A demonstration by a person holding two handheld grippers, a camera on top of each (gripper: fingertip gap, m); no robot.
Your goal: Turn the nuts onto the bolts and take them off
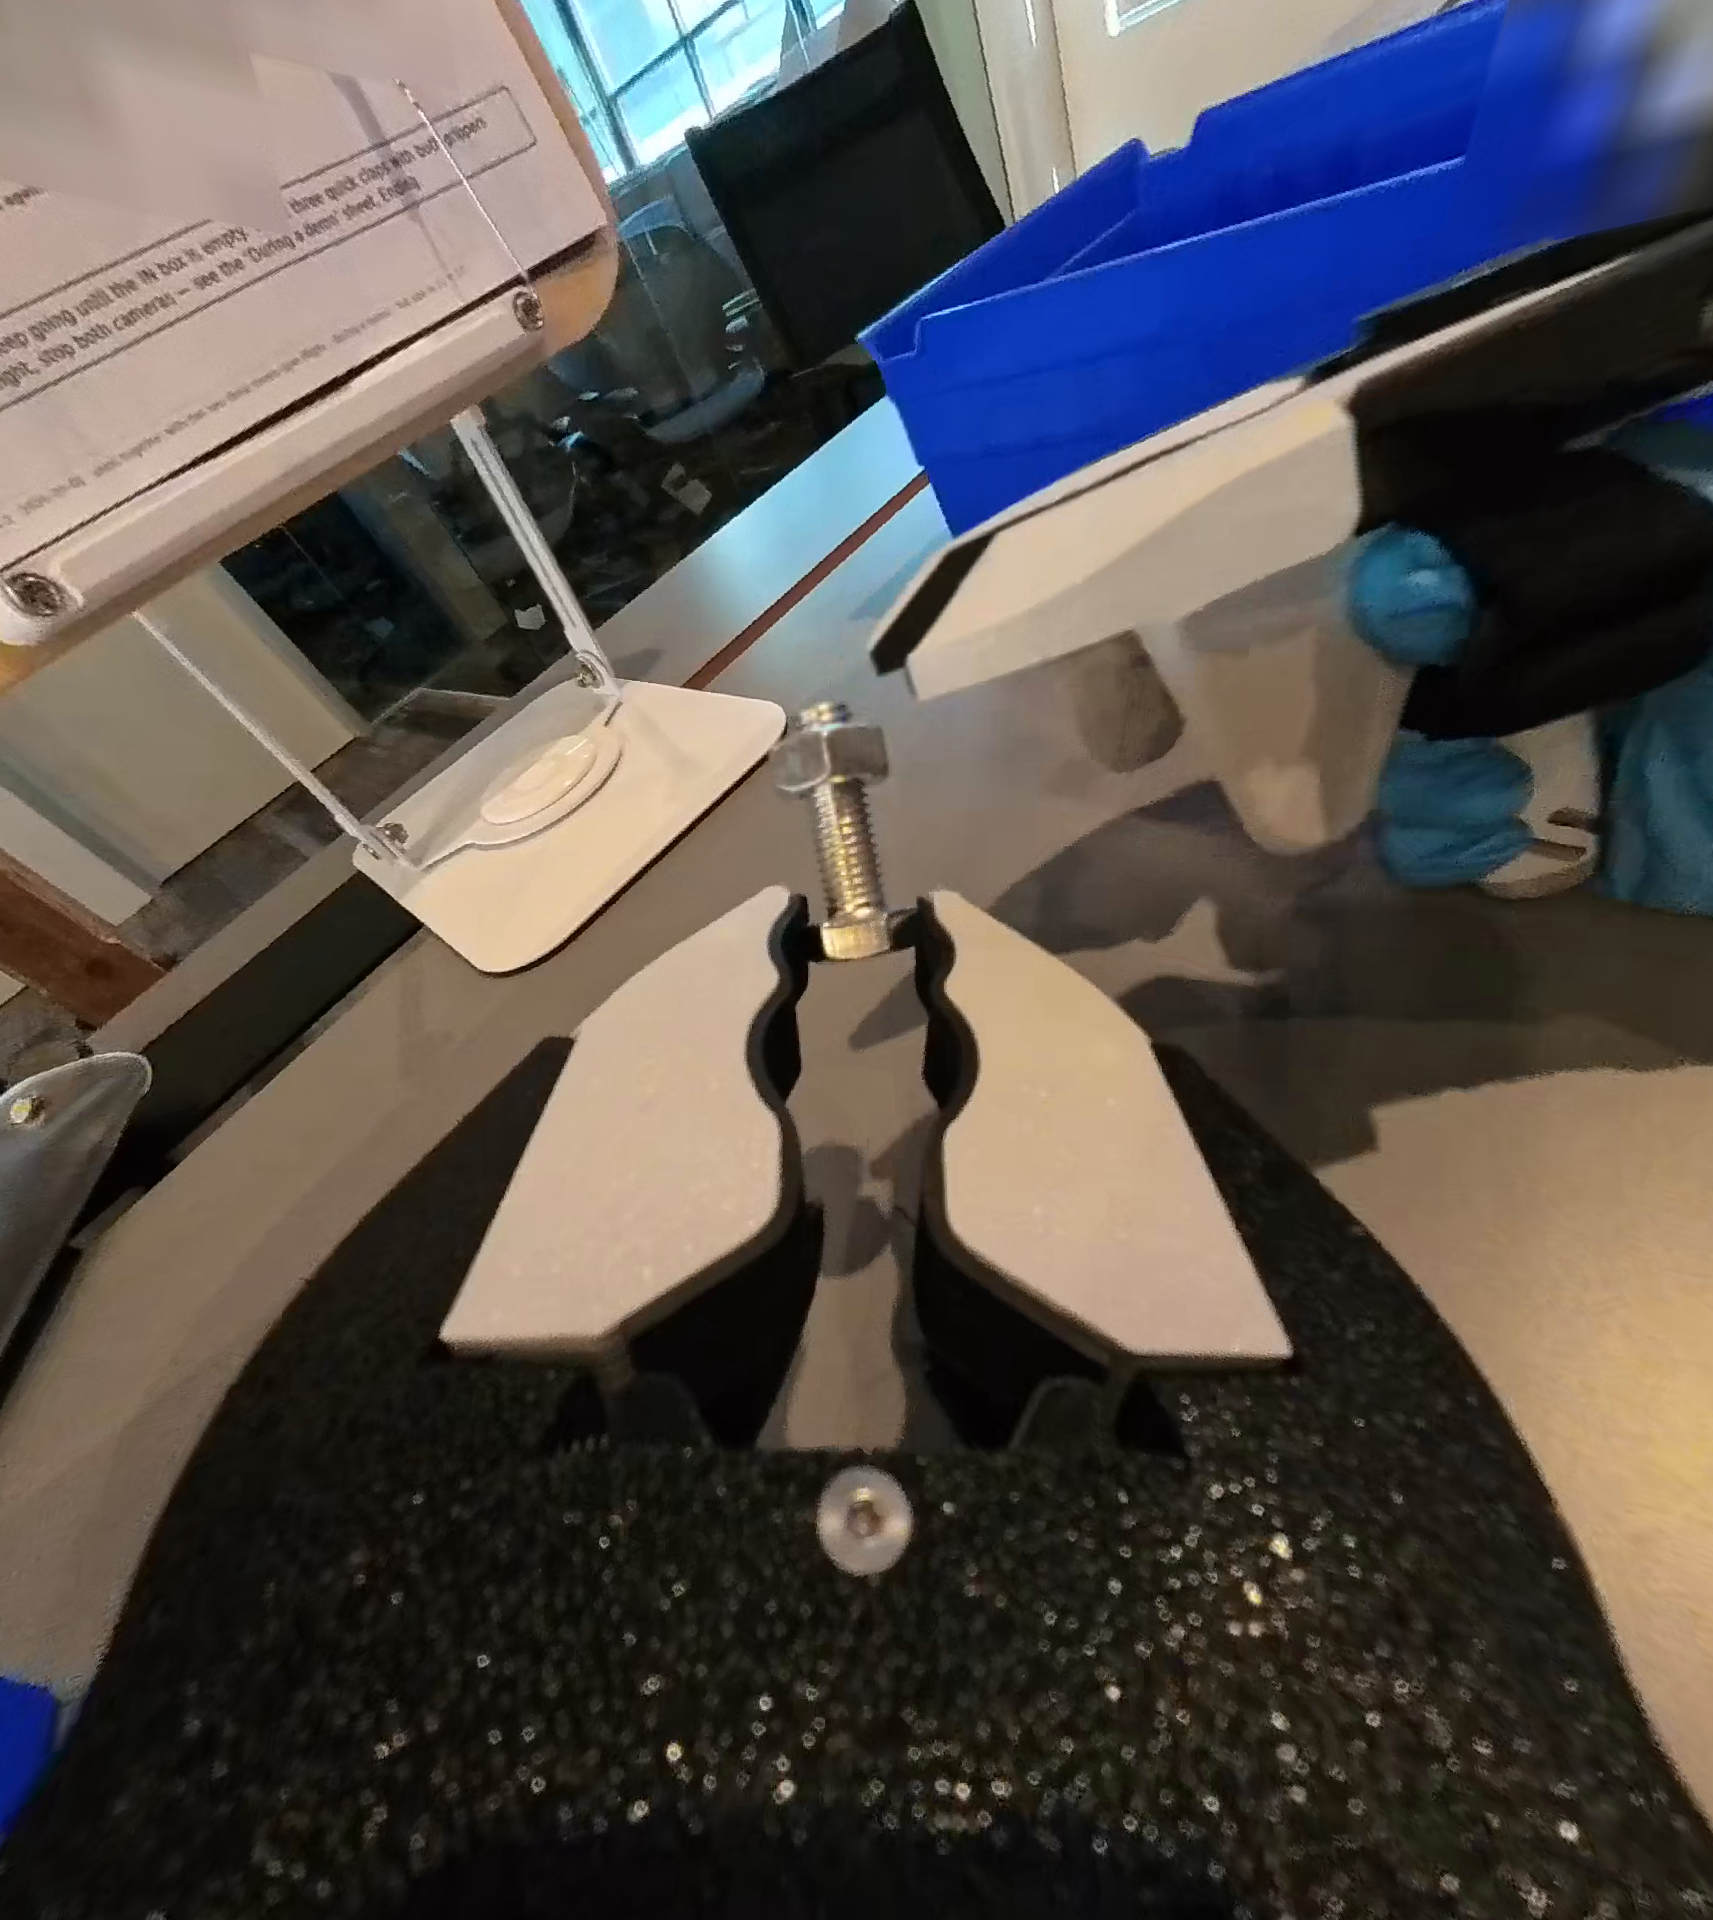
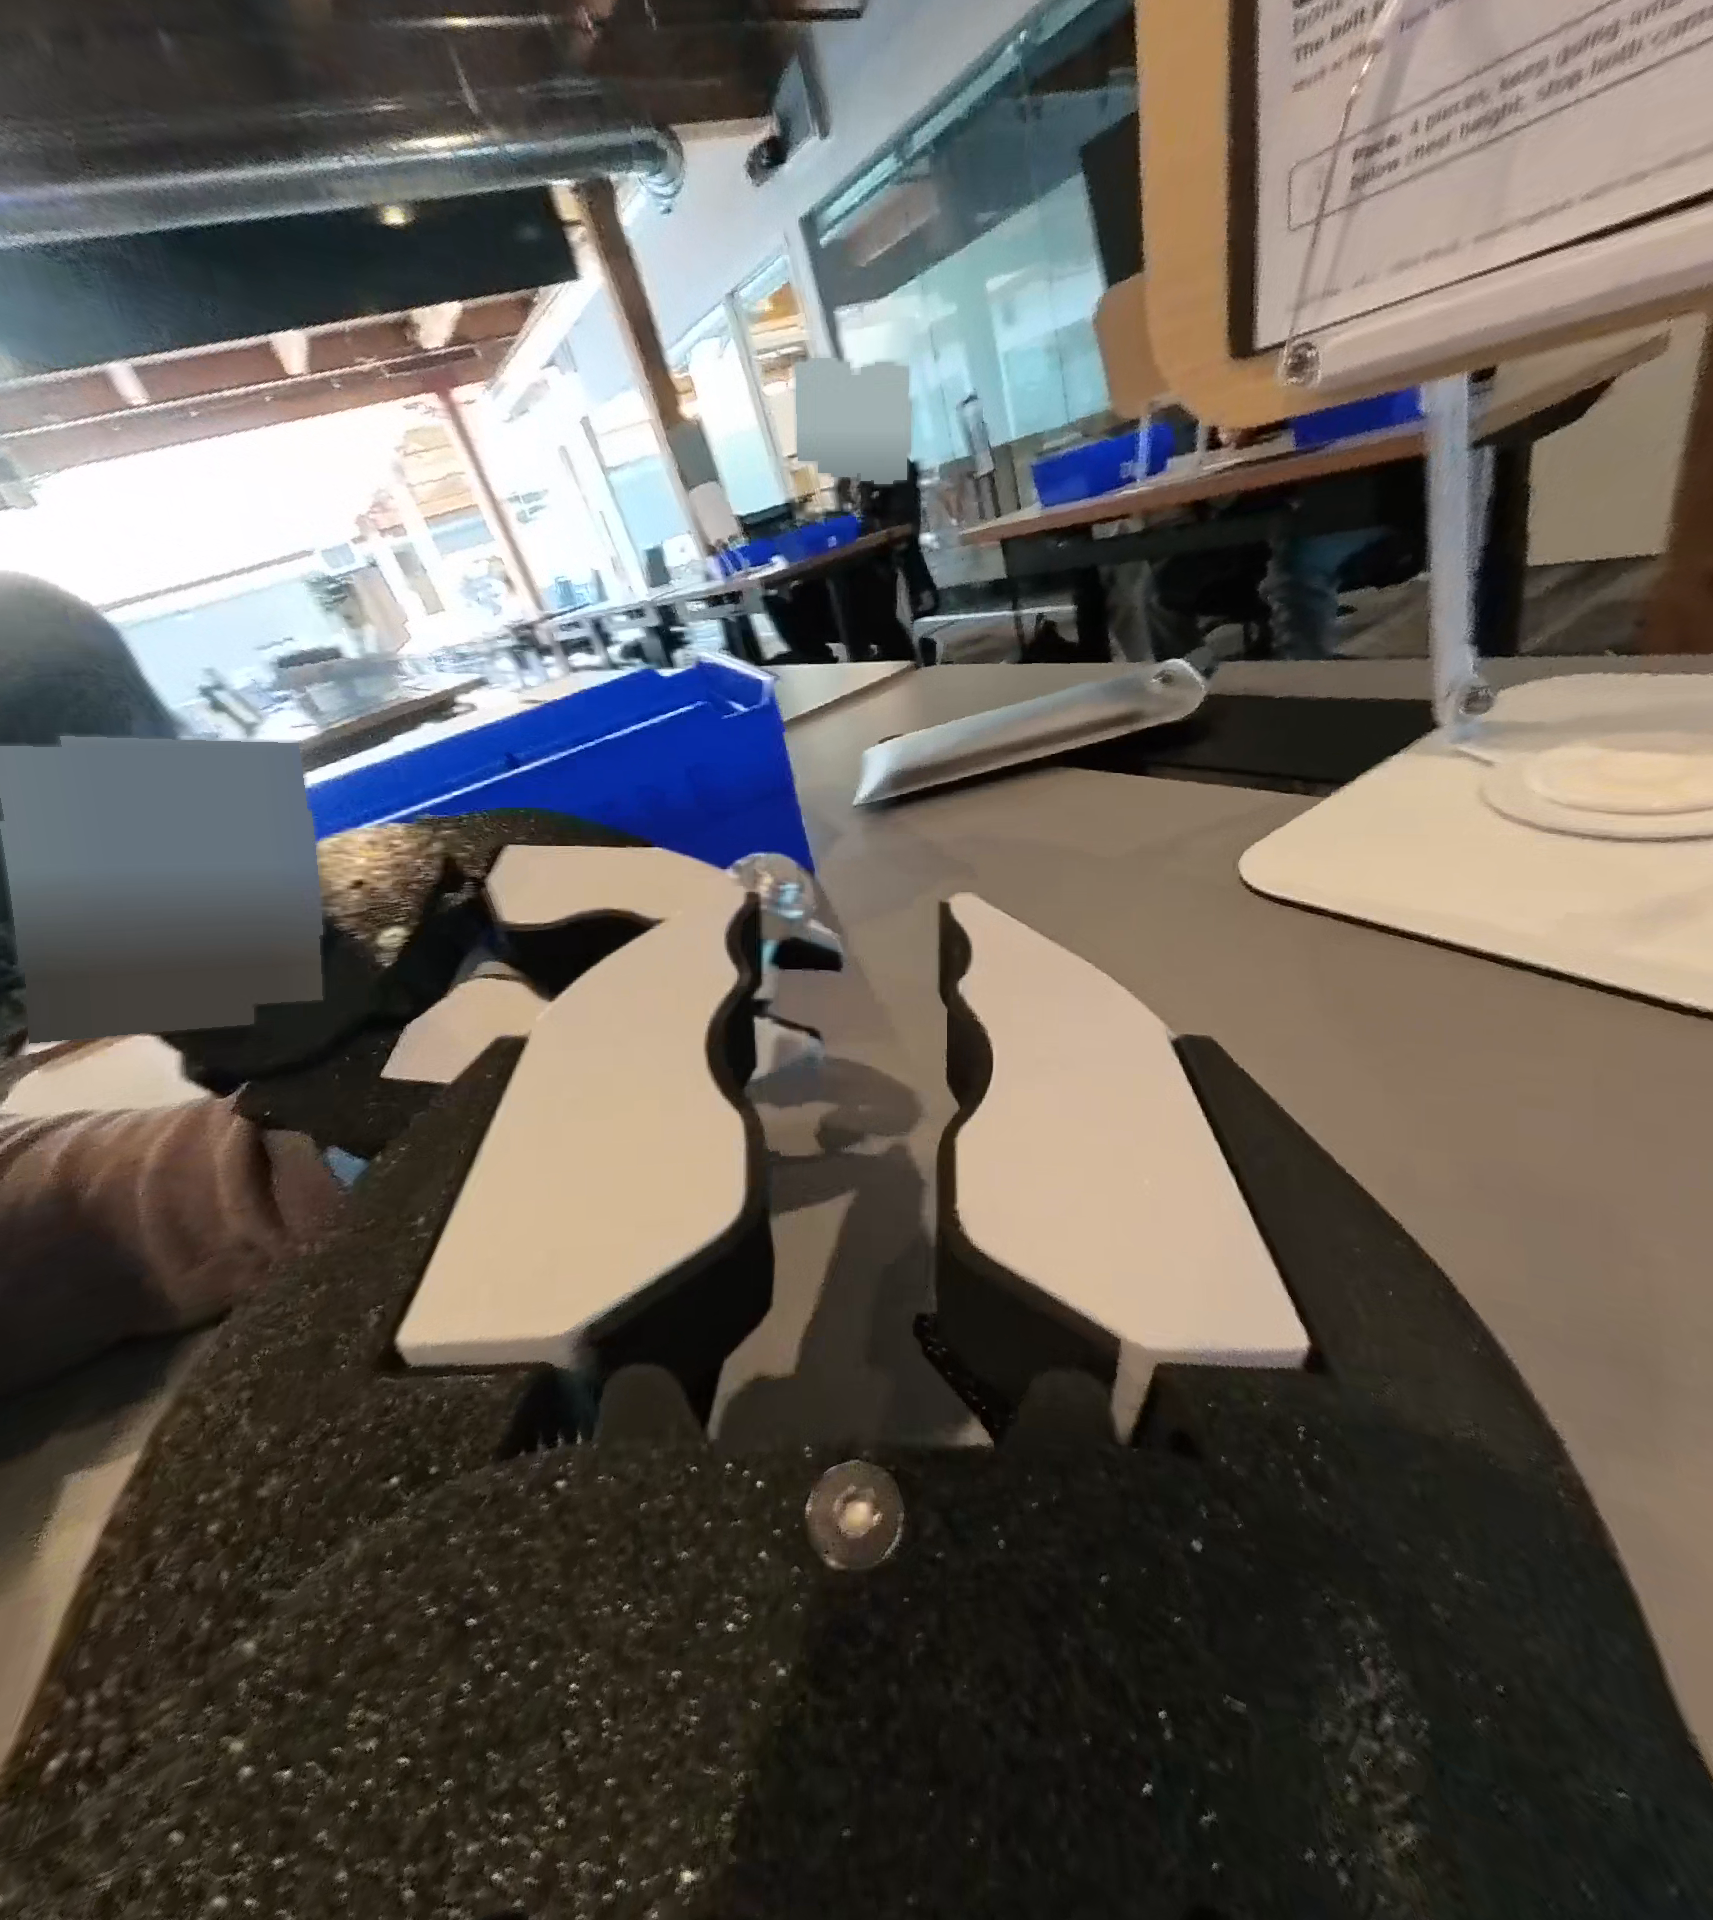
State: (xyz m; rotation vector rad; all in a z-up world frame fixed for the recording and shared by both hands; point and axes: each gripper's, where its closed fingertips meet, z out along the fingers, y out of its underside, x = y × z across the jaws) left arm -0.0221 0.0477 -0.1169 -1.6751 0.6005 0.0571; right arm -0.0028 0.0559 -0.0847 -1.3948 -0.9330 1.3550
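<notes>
- Left wrist view: the left gripper (image 1: 857,920) is pinching the head of an upright bolt (image 1: 844,831), a nut (image 1: 828,764) sitting near its top.
- The right gripper (image 2: 847,935) is hovering with fingers parted, holding nothing.

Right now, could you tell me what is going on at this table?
A person is working a nut and bolt with two handheld tools. The left tool is shut on the head of a bolt, holding it upright above the grey table. A nut sits near the top of its thread. The right tool, held in a blue-gloved hand, is open and hangs just beside the nut, not gripping it. Blue bins stand behind.
</notes>
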